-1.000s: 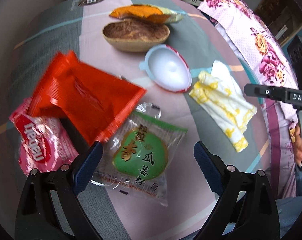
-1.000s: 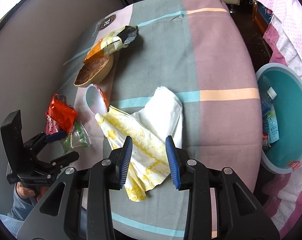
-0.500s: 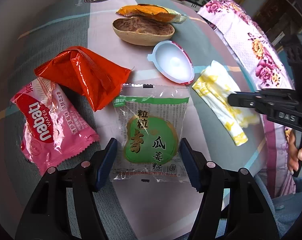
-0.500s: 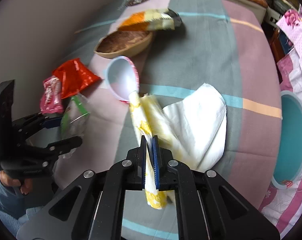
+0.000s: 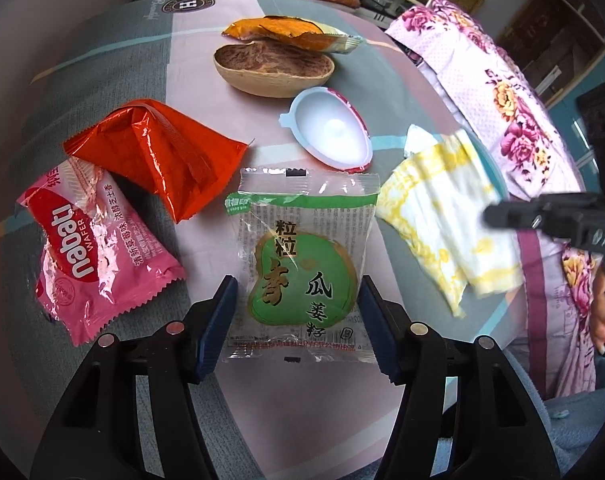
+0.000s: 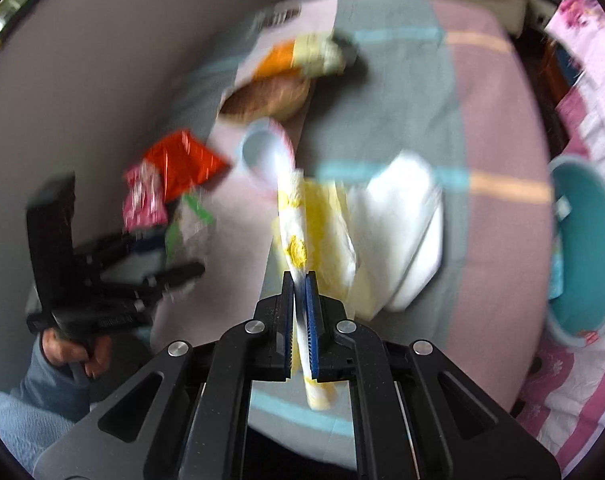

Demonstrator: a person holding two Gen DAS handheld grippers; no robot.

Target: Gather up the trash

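Note:
My left gripper (image 5: 294, 300) is open, its jaws on either side of a clear and green snack wrapper (image 5: 302, 264) that lies flat on the table. A pink nabati wafer wrapper (image 5: 90, 252) and a red foil wrapper (image 5: 162, 156) lie to its left. My right gripper (image 6: 300, 288) is shut on a yellow and white tissue (image 6: 302, 216) and lifts one end off the table; the tissue also shows in the left wrist view (image 5: 446, 216). A white tissue (image 6: 402, 232) lies beside it.
A brown shell bowl (image 5: 274, 68), an orange wrapper (image 5: 290, 34) and a white plastic cup lid (image 5: 330, 132) lie further back on the striped tablecloth (image 5: 114, 72). A teal bin (image 6: 586, 248) with trash stands off the table's right edge. Floral bedding (image 5: 514, 120) is at the right.
My right gripper has closed on the yellow tissue and raised it. My left gripper has slid forward so its jaws flank the green wrapper, and they have narrowed.

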